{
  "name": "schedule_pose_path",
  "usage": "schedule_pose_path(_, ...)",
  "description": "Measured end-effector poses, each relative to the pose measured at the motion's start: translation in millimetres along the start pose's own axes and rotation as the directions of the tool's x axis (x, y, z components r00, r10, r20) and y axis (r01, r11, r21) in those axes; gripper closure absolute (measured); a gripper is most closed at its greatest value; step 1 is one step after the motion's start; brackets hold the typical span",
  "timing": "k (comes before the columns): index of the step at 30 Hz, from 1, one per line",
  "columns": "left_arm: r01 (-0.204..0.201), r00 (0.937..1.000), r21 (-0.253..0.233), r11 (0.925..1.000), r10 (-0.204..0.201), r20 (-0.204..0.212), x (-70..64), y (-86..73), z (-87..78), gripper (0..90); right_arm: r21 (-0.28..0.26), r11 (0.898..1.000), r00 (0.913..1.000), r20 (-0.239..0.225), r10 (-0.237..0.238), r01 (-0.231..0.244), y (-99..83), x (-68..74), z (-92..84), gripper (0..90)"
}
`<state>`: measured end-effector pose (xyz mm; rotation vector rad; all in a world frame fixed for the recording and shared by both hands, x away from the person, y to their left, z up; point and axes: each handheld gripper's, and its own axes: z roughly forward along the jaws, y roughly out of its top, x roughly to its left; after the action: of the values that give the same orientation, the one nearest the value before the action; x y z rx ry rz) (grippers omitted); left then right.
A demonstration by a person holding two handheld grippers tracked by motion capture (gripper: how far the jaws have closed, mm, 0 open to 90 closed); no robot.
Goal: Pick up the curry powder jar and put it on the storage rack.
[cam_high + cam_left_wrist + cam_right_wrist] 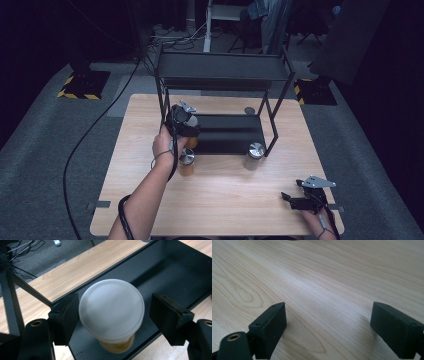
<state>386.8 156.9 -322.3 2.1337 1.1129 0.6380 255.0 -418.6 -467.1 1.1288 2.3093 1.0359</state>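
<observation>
**Item 1. Left gripper** point(186, 131). Held over the near-left corner of the black rack's lower shelf point(230, 134). In the left gripper view the jaws stand released on either side of a lidded jar point(111, 312). The left pad sits just beside or barely brushing the lid rim; the right pad is clearly apart from it. No clamp is on the jar.

**Item 2. Lidded jar.** Round whitish lid, amber contents beneath. It stands upright on the lower shelf, close to that shelf's near edge. Its long axis runs vertical, along the line of sight between the jaws. From the pads the jar lies dead centre, slightly nearer the nine o'clock pad. Judgement: the jar reads as set down; the coming move turns on lifting the jaws straight off along that vertical axis without dragging the lid toward nine o'clock.

**Item 3. Two further jars.** One stands at the hand's five o'clock on the table point(186, 161); one with a metal lid stands by the rack's near-right leg point(255, 154). The left hand is nearer to both.

**Item 4. Right gripper** point(292, 198). Rests at the table's near-right corner, jaws spread, nothing between them but bare wood point(317, 285).
</observation>
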Motion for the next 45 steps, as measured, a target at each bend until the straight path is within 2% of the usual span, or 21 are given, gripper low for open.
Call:
schedule_pose_path(4, 0.002, 0.9999, -0.017, 0.9999, -0.002, 0.013, 2.7, -5.2, -12.8, 24.0, 0.0, 1.0, 1.0, -0.003, -0.003, 0.003, 0.0, -0.4, 0.0, 13.6)
schedule_pose_path(14, 0.021, 0.9981, -0.079, 0.9967, -0.016, 0.06, 9.3, -26.2, -56.4, 23.1, 0.0, 1.0, 1.0, -0.004, -0.003, 0.003, 0.1, -0.6, 0.1, 13.6)
schedule_pose_path(25, 0.046, 0.9932, -0.129, 0.9906, -0.031, 0.112, 25.0, -60.8, -94.3, 23.4, 0.0, 1.0, 1.0, -0.004, -0.003, 0.003, 0.2, -0.5, 0.2, 13.5)
schedule_pose_path(31, 0.074, 0.9884, -0.146, 0.9865, -0.053, 0.142, 33.8, -79.3, -103.1, 23.2, 0.0, 1.0, 1.0, 0.003, 0.003, -0.003, 0.6, 0.2, 0.7, 13.5)
schedule_pose_path(42, 0.076, 0.987, -0.141, 0.9871, -0.055, 0.151, 40.8, -106.3, -112.2, 23.2, 0.0, 1.0, 1.0, 0.003, 0.004, -0.004, 0.6, 0.3, 0.7, 13.5)
schedule_pose_path(45, 0.08, 0.9867, -0.138, 0.9872, -0.059, 0.152, 42.7, -118.1, -114.7, 23.1, 0.0, 1.0, 1.0, 0.003, 0.003, -0.003, 0.6, 0.3, 0.8, 13.5)
